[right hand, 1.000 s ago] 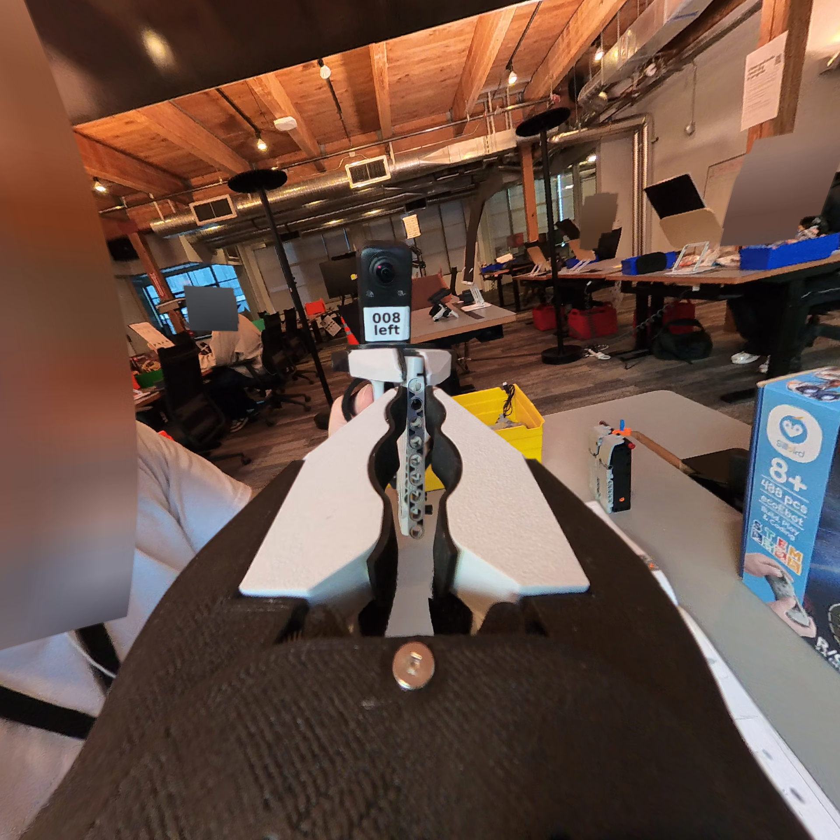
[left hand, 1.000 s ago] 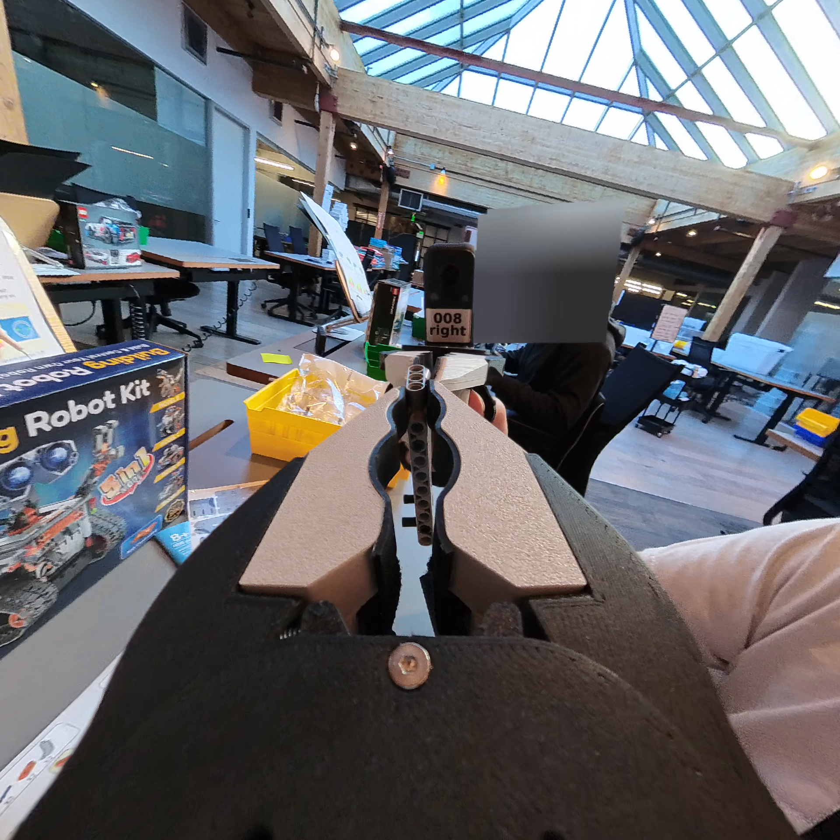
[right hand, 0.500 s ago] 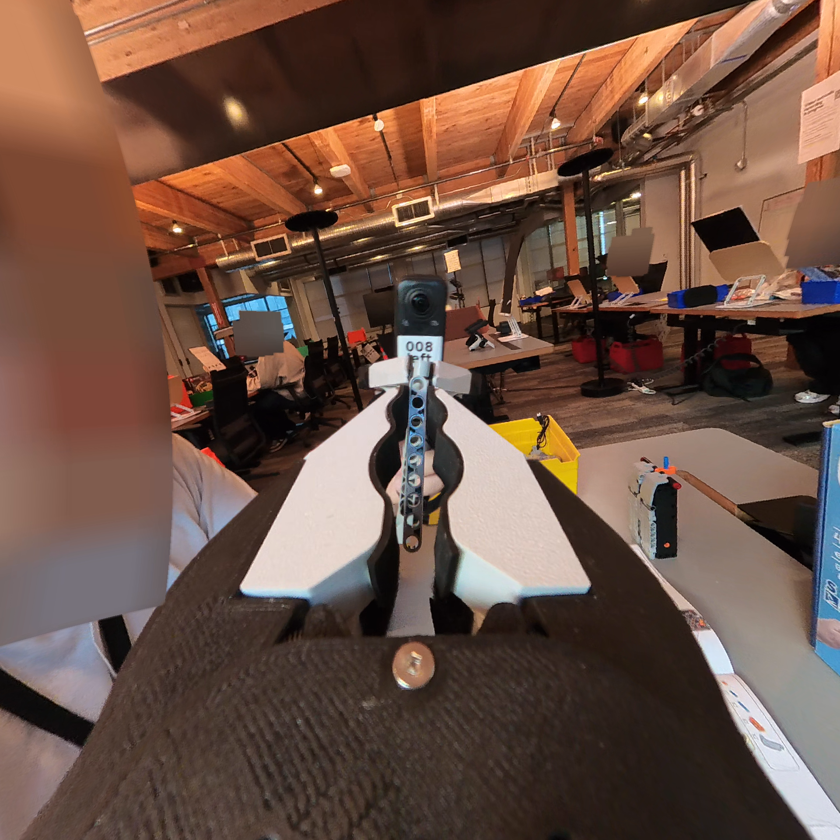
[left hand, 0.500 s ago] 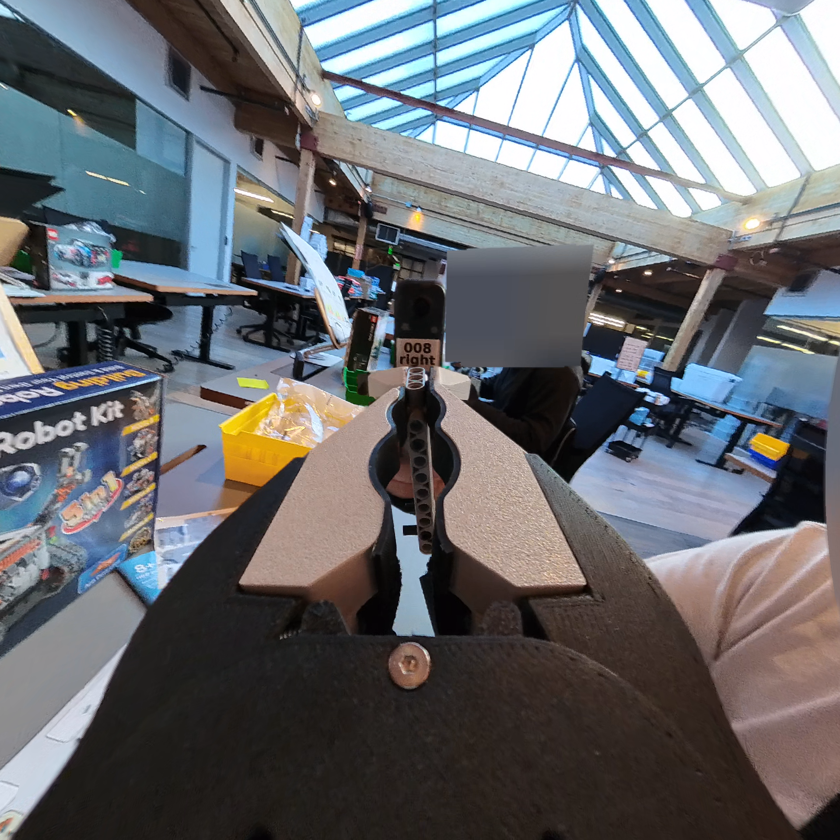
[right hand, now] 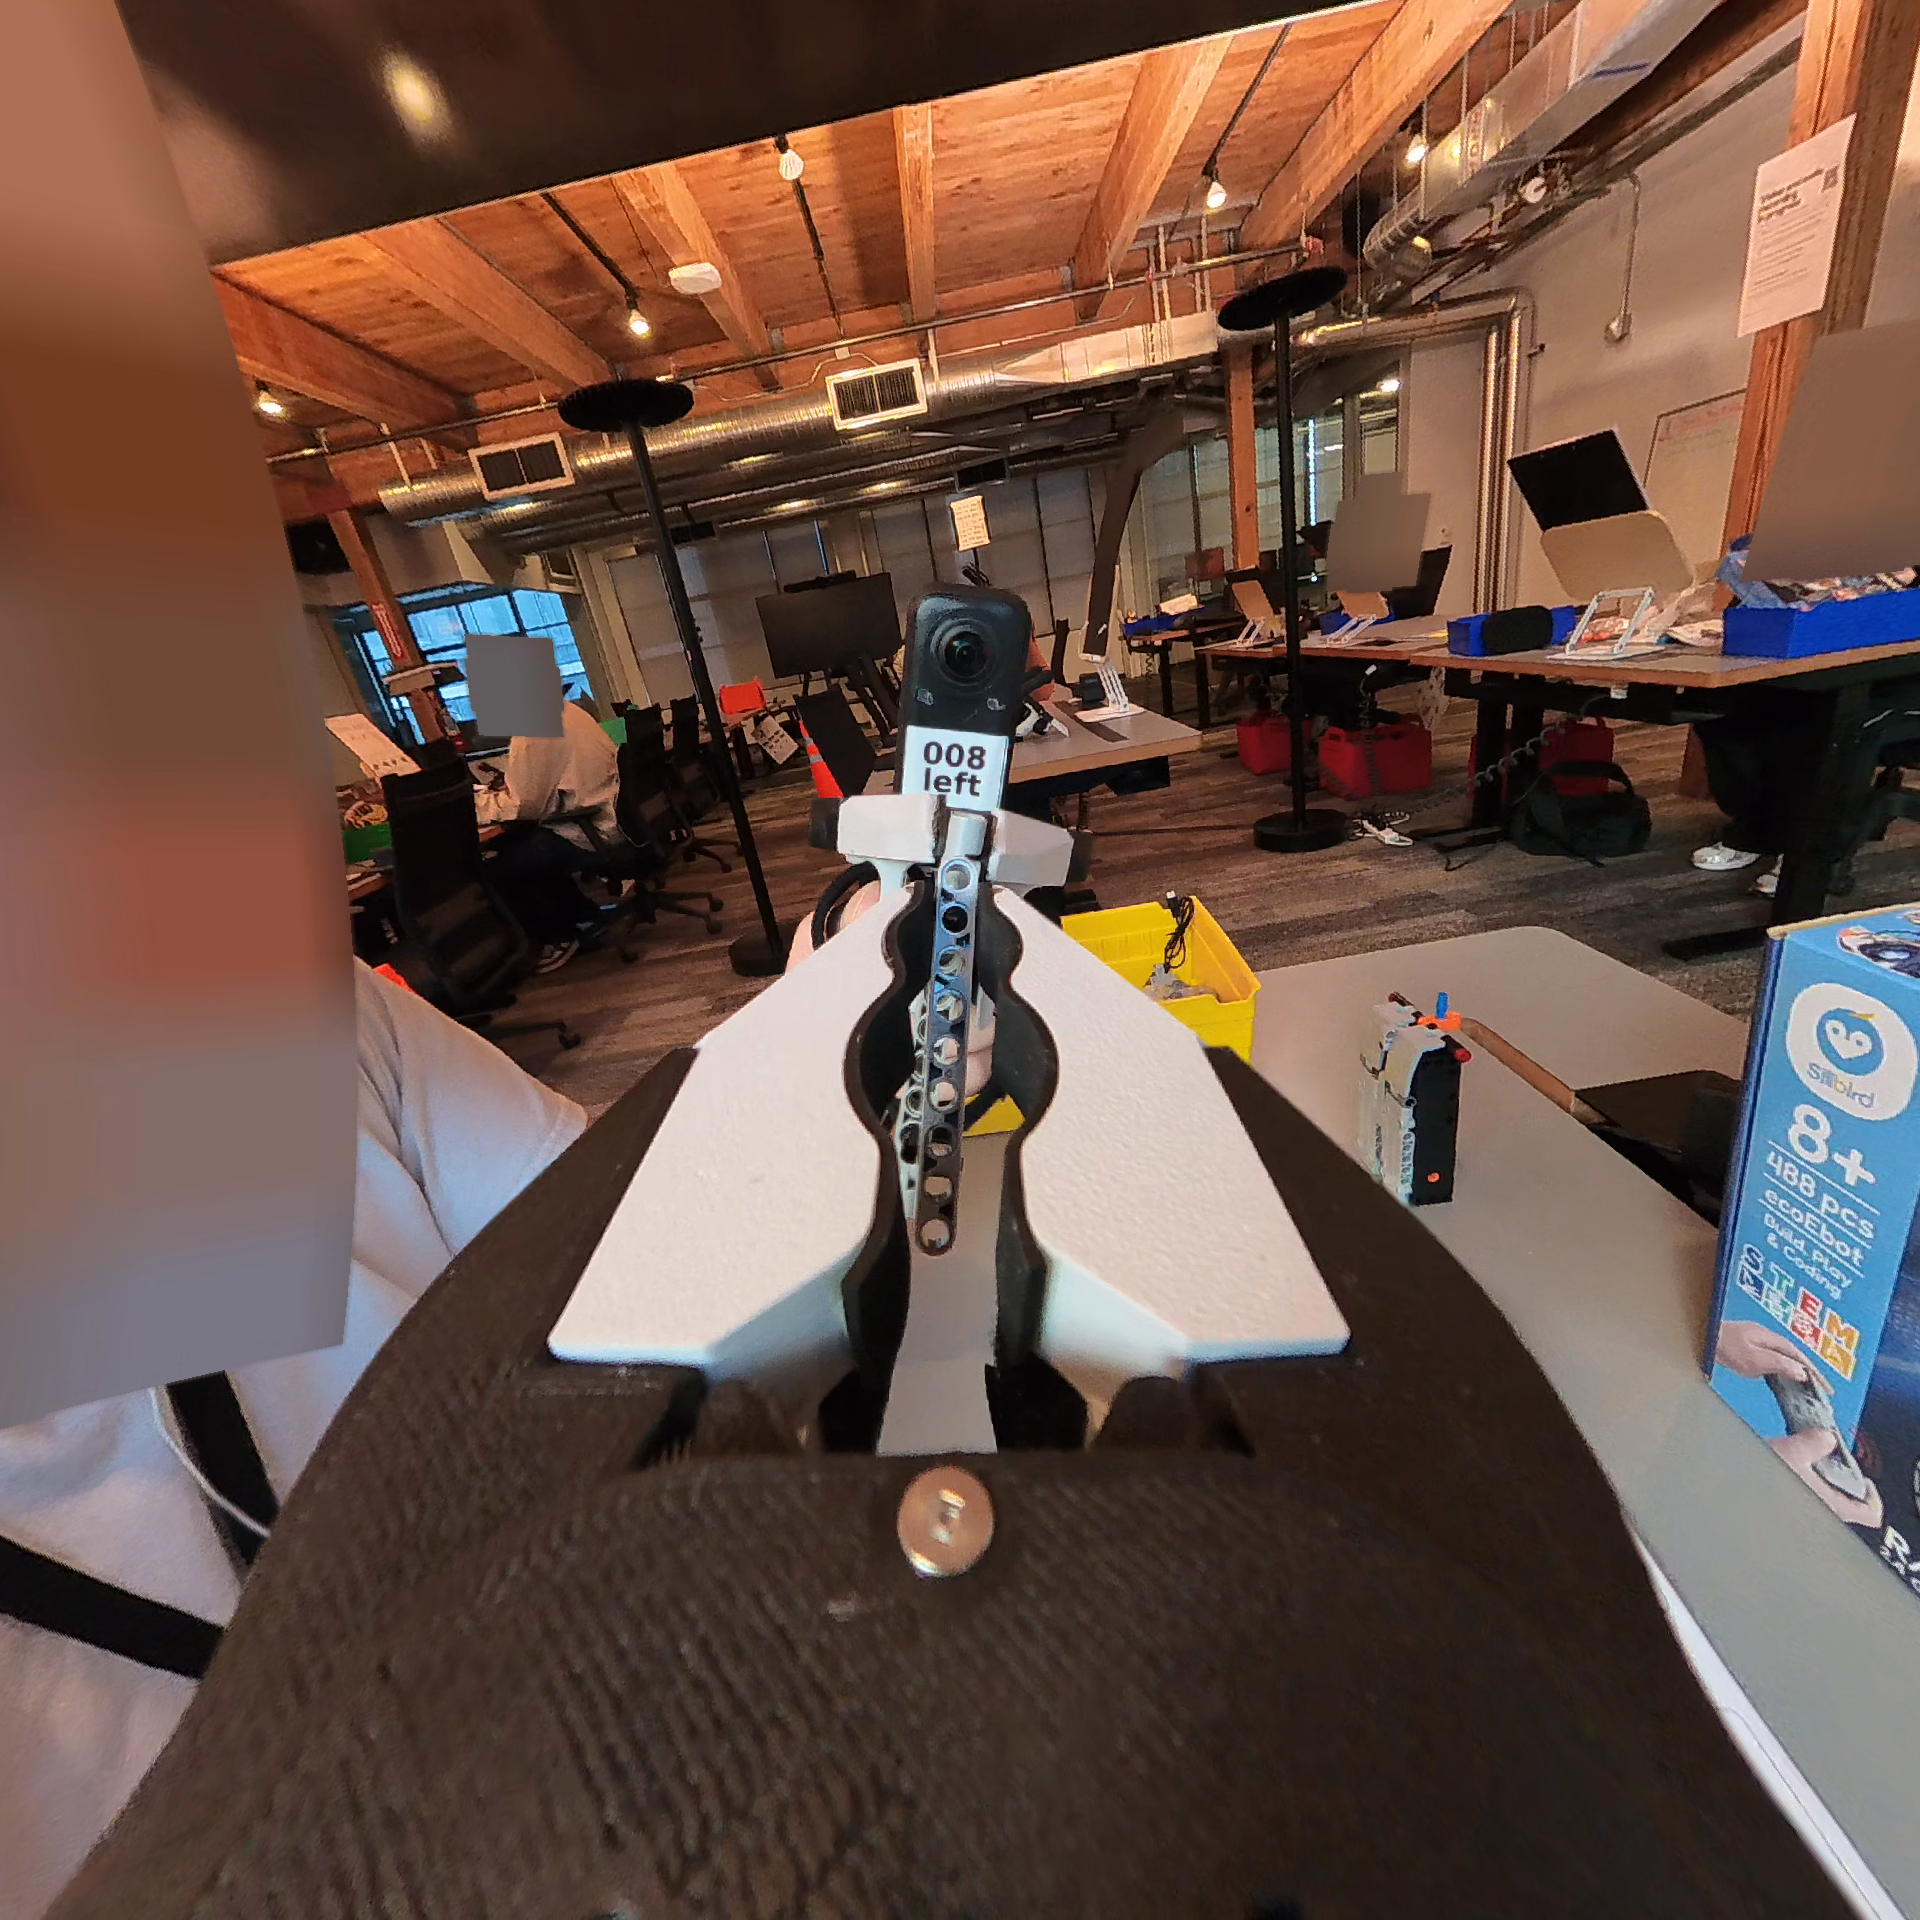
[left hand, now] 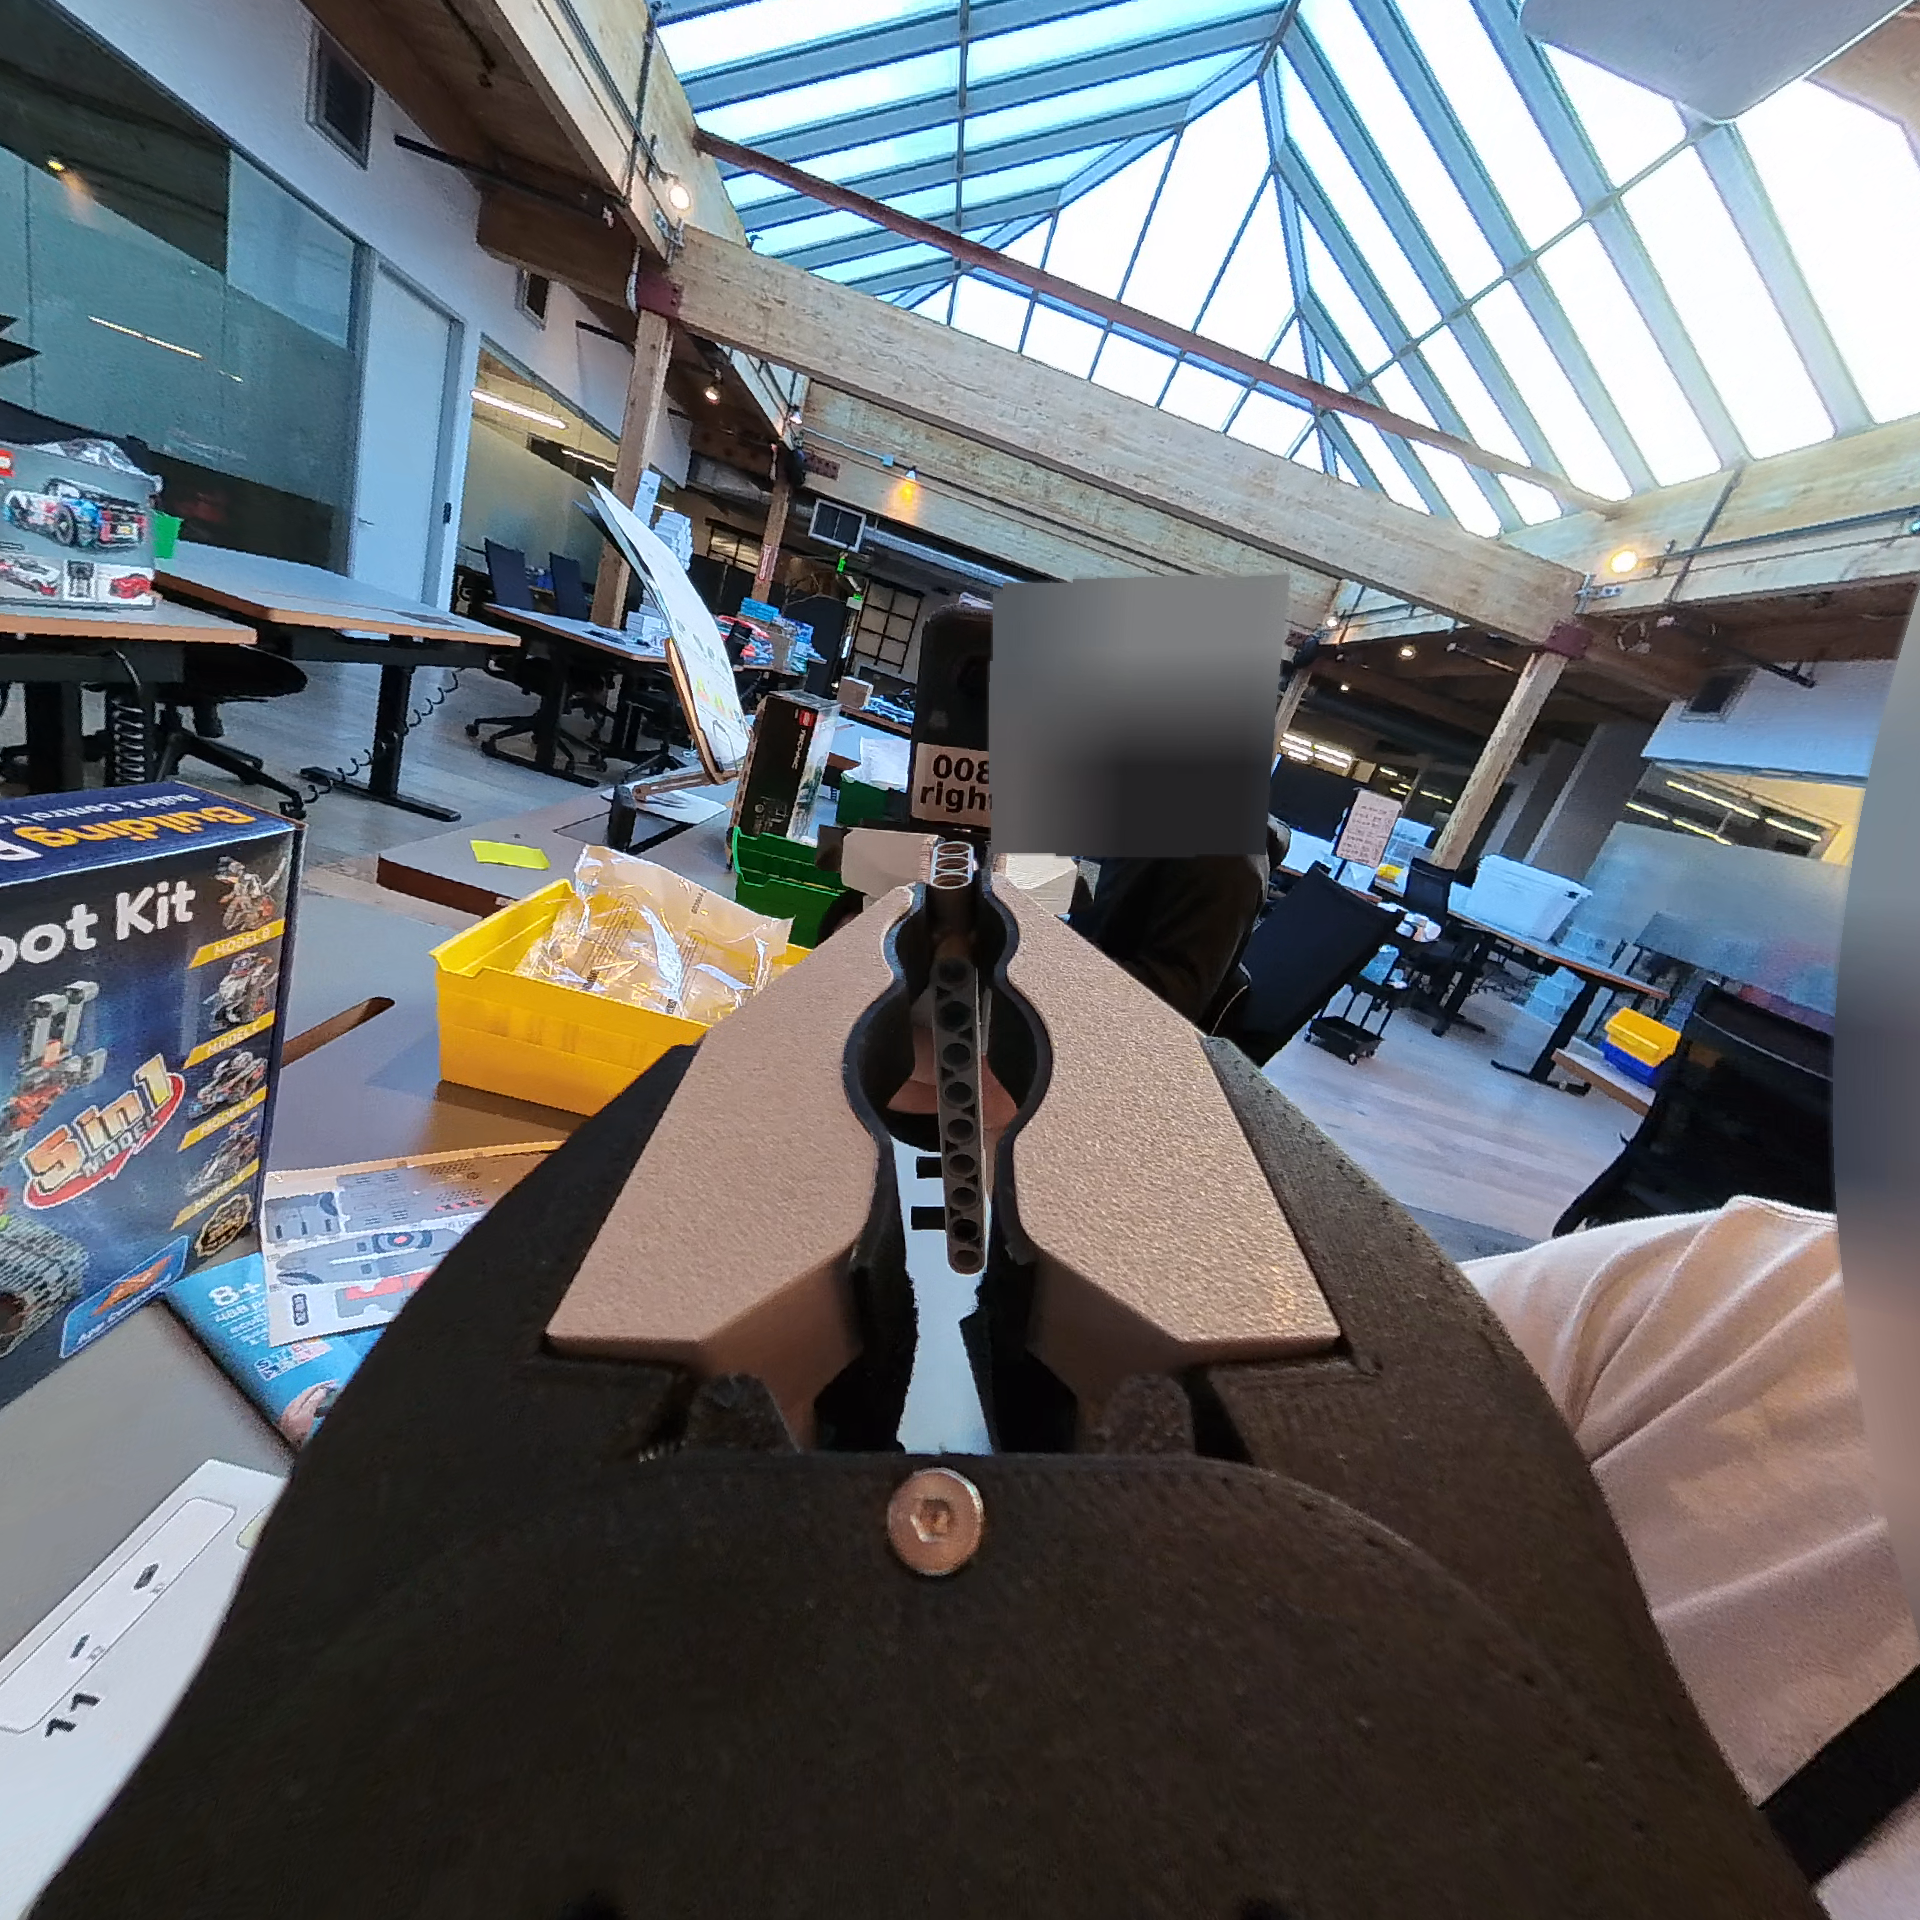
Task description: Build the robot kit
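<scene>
Left gripper [left hand: 951, 904] clamped narrow on grey beam [left hand: 958, 1101]; right gripper [right hand: 951, 883] likewise grips beam [right hand: 940, 1049]. Grey table [left hand: 343, 1081] with yellow bin [left hand: 540, 1023]; open-plan workshop.

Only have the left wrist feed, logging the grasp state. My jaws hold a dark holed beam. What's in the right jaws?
Observer: The right gripper is shut on a light grey holed beam, paler than your dark grey beam.
Operator: What's on the table on that side?
Observer: A small white-and-black brick module with orange bits stands upright on the grey table, to the right of the jaws.
Operator: Anything beyond the tips?
Observer: A yellow bin with a black cable in it.
</scene>
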